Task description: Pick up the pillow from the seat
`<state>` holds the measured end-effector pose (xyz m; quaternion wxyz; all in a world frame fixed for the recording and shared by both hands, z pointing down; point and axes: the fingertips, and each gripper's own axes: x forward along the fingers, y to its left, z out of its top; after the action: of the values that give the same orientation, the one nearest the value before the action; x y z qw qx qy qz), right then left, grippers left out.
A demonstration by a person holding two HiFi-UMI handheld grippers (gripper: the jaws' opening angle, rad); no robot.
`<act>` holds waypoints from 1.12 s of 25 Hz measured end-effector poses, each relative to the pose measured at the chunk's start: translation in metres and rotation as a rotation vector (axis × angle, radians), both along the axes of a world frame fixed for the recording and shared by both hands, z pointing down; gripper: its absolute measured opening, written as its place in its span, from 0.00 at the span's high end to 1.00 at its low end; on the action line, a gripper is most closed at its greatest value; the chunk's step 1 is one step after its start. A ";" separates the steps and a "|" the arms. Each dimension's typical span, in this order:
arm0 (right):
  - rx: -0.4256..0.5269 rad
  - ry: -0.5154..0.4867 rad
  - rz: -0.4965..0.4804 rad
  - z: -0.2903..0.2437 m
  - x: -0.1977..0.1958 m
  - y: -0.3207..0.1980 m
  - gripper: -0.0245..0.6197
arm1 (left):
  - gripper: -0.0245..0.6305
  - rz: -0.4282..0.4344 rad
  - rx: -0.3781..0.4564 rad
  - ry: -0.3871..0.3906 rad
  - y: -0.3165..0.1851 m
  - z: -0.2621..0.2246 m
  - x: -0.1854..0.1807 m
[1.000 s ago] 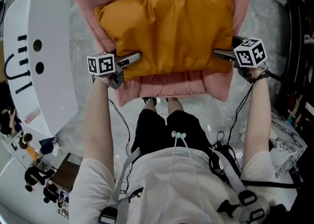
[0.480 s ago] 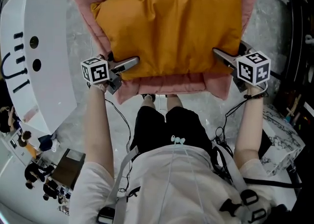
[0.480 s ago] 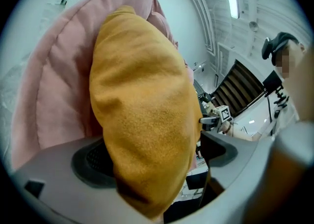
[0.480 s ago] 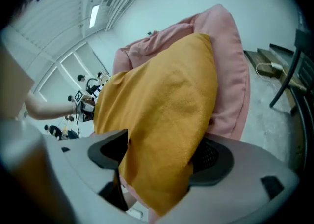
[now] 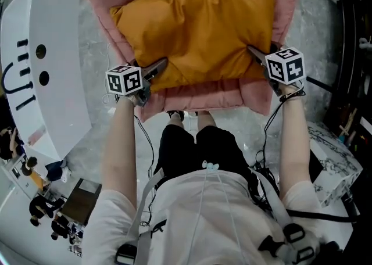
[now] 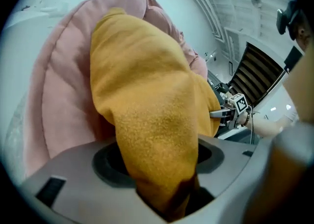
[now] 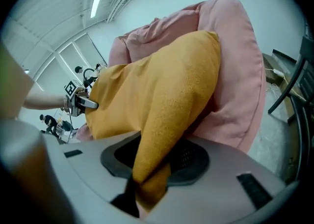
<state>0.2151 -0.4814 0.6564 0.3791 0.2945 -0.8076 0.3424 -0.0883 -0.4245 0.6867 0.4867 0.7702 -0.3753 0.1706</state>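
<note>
An orange pillow (image 5: 197,31) lies on the seat of a pink padded armchair (image 5: 203,96). My left gripper (image 5: 156,67) is at the pillow's near left corner and my right gripper (image 5: 254,54) at its near right corner. Both pairs of jaws are closing with pillow fabric between them. In the left gripper view the orange cloth (image 6: 147,110) runs down into the jaws and is pinched there. The right gripper view shows the same, a fold of the pillow (image 7: 162,90) squeezed between the jaws. Each gripper view shows the other gripper at the pillow's far edge.
A white curved panel (image 5: 40,72) stands left of the chair. Black metal framing (image 5: 349,37) rises at the right, with a white box (image 5: 334,168) below it. The person's legs are just in front of the chair, with cables on the marble floor.
Both grippers have moved inward along the pillow's front edge and their jaws have come together on its corners. The pillow looks slightly bunched between them.
</note>
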 end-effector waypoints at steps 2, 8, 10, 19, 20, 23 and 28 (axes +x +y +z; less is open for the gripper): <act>0.044 0.007 -0.001 -0.020 0.001 0.006 0.74 | 0.52 -0.014 0.036 0.018 0.005 -0.016 0.002; 0.245 -0.052 0.027 -0.119 -0.003 0.024 0.75 | 0.54 -0.072 0.233 0.048 0.018 -0.101 -0.004; 0.330 -0.084 0.030 -0.159 -0.005 0.022 0.75 | 0.54 -0.081 0.327 0.040 0.011 -0.140 -0.007; 0.758 -0.236 0.043 -0.354 -0.024 0.026 0.74 | 0.54 -0.095 0.793 -0.053 -0.007 -0.356 -0.028; 0.810 -0.258 0.037 -0.376 -0.028 0.028 0.74 | 0.54 -0.099 0.851 -0.063 -0.006 -0.381 -0.031; 0.951 -0.310 0.024 -0.438 -0.036 0.035 0.73 | 0.55 -0.100 1.013 -0.088 0.000 -0.449 -0.040; 1.125 -0.337 0.028 -0.505 -0.047 0.047 0.73 | 0.55 -0.118 1.171 -0.115 0.012 -0.521 -0.050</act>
<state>0.1682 -0.4340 0.1510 0.0266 0.4027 -0.9103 -0.0918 -0.1378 -0.4124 0.1661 -0.0320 0.8779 -0.4750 -0.0512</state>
